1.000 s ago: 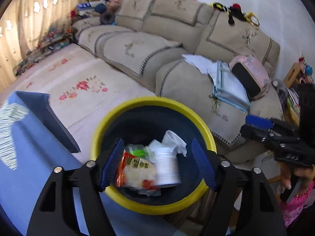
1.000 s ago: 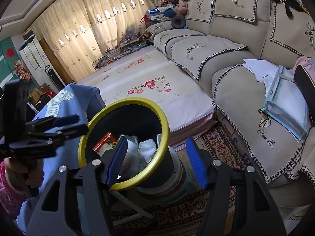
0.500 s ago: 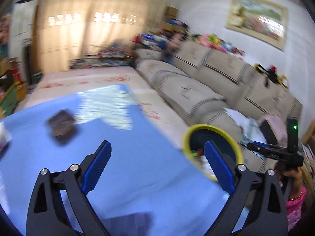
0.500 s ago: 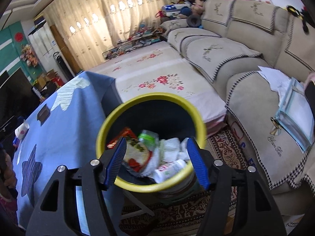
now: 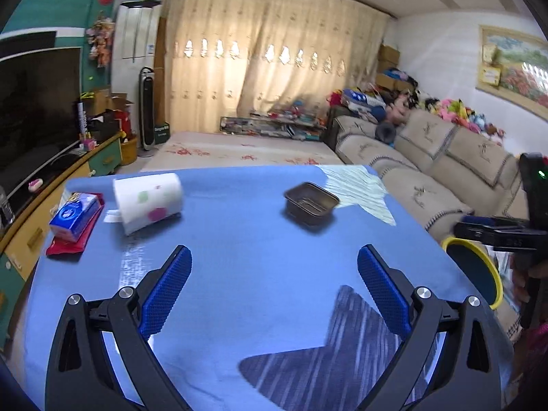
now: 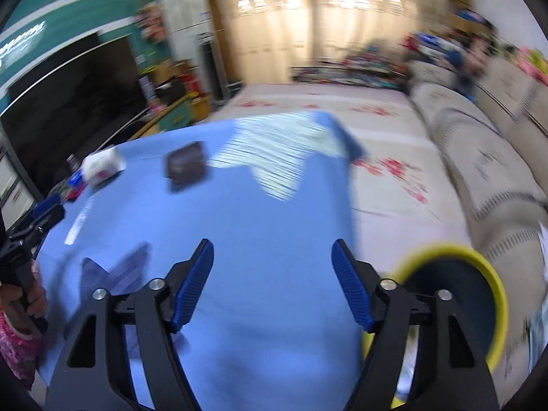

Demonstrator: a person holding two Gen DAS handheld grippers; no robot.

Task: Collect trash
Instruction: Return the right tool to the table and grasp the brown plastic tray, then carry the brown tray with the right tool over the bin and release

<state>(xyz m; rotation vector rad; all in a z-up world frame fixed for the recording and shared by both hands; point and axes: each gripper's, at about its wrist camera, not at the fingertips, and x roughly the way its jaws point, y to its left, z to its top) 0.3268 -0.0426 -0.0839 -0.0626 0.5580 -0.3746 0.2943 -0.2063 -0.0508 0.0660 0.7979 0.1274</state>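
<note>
My left gripper (image 5: pixel 274 263) stands wide open over the blue tablecloth (image 5: pixel 239 274) with nothing between its fingers. Ahead of it on the cloth sit a small dark rectangular tin (image 5: pixel 311 202), a paper roll (image 5: pixel 148 196) lying on its side, and a blue tissue pack (image 5: pixel 76 213) on a red wrapper (image 5: pixel 68 243). My right gripper (image 6: pixel 272 257) hangs over the same cloth, its jaws opening and empty; this view is blurred. The yellow-rimmed bin (image 6: pixel 459 294) stands at the table's right edge, also seen as the bin (image 5: pixel 474 270) in the left wrist view, half hidden by the right gripper there.
A beige sofa (image 5: pixel 438 157) runs along the right, with a floral mat (image 5: pixel 246 150) on the floor beyond the table. A television (image 5: pixel 34 109) on a green-and-yellow cabinet (image 5: pixel 51 198) lines the left side. A hand in a pink sleeve (image 6: pixel 20 335) holds the left gripper.
Both grippers swung away from the bin and now face the blue table. The left jaws have spread wider and the right jaws have widened too. The trash in the bin is out of sight.
</note>
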